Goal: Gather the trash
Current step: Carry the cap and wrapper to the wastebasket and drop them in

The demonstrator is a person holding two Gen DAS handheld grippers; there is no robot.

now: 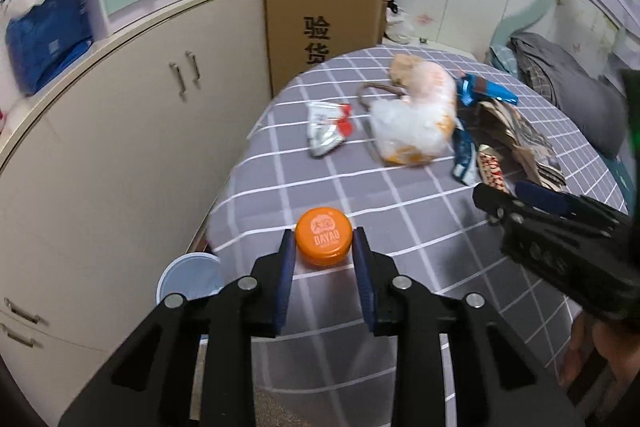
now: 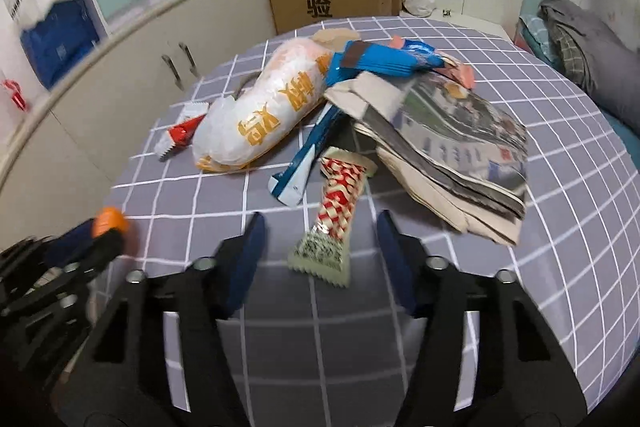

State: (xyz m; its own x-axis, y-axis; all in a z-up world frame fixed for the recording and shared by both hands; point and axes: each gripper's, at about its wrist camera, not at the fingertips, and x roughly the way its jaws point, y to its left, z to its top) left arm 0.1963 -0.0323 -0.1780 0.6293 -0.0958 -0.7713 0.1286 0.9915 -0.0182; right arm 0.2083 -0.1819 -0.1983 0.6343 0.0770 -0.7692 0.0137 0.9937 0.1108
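The left hand-held gripper point(image 1: 323, 247) is clamped on an orange bottle cap point(image 1: 324, 242), a round, flat-topped plastic lid with pale lettering printed on its top; both blue pads touch its sides, and it sits just above the near edge of the tabletop point(image 1: 400, 219), which wears a grey cloth with a white grid. The right hand-held gripper point(image 2: 320, 231) has its jaws apart, with no contact on the red-and-white wrapper point(image 2: 334, 215) lying flat between them; that wrapper is long and narrow, woven-patterned in red and white, with a pale, speckled, saw-toothed near end. Just beyond it lie a blue wrapper point(image 2: 304, 163), a white plastic bag point(image 2: 264, 111) with orange characters, bulging and crumpled, and a stack of folded newspaper point(image 2: 448, 147) overlapping toward the right. A small silver-and-red wrapper point(image 2: 182, 135) rests left of the bag. Below the tabletop's left edge, a pale blue bin point(image 1: 192, 277) shows beside the cream cabinet point(image 1: 120, 167).
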